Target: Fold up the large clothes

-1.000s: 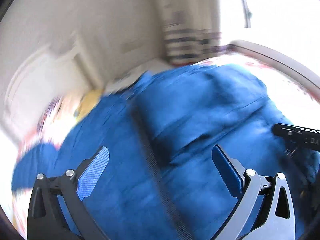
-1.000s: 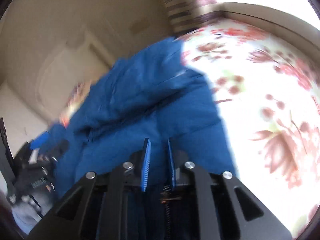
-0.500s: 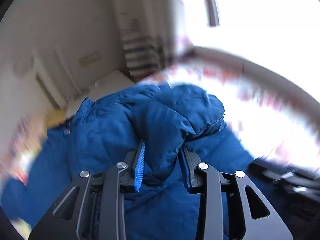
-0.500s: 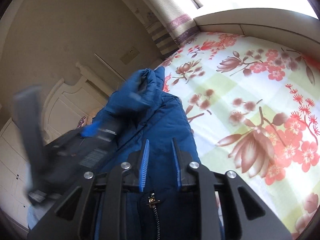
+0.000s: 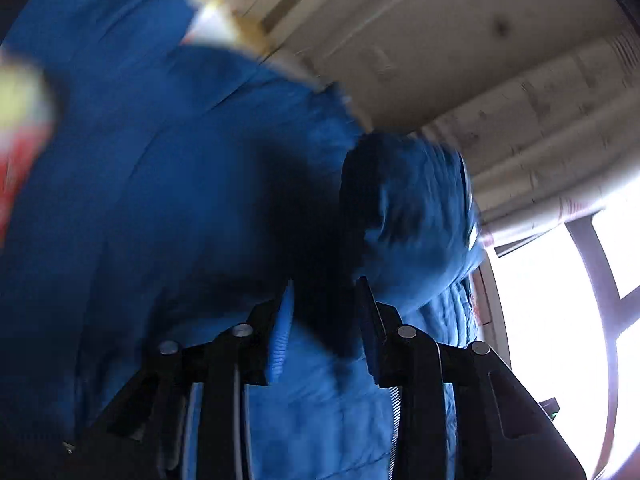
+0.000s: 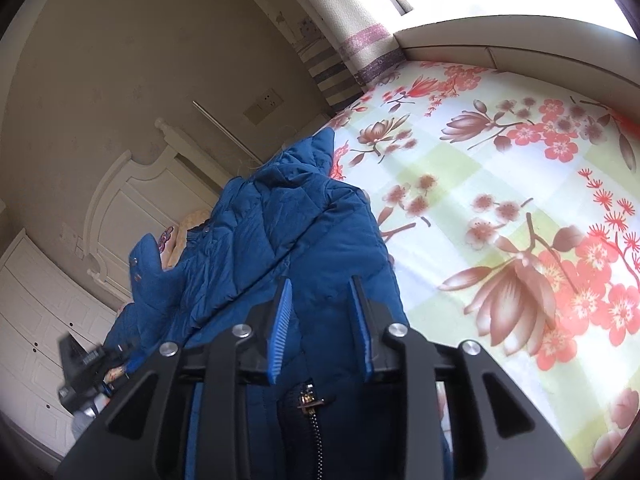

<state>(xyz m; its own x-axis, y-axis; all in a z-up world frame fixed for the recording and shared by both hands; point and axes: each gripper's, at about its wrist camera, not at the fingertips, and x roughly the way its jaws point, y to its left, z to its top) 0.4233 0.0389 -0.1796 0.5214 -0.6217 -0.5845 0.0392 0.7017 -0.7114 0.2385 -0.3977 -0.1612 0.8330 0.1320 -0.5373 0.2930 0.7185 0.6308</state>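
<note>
A large blue padded jacket (image 6: 280,240) lies on a floral bedsheet (image 6: 520,200), and it fills most of the blurred left wrist view (image 5: 180,200). My left gripper (image 5: 326,300) is shut on a thick fold of the jacket and holds it lifted. My right gripper (image 6: 318,296) is shut on the jacket's edge near its zipper (image 6: 310,412). The left gripper also shows in the right wrist view (image 6: 86,368), low at the left by the jacket.
A white headboard (image 6: 132,200) and a beige wall stand behind the bed. A striped curtain (image 6: 352,52) hangs by the window at the far side. White cabinet doors (image 6: 28,320) are at the left.
My left gripper closed on a jacket fold and has swung it up and round, so the view is blurred. My right gripper still grips the zipper edge and has lifted slightly.
</note>
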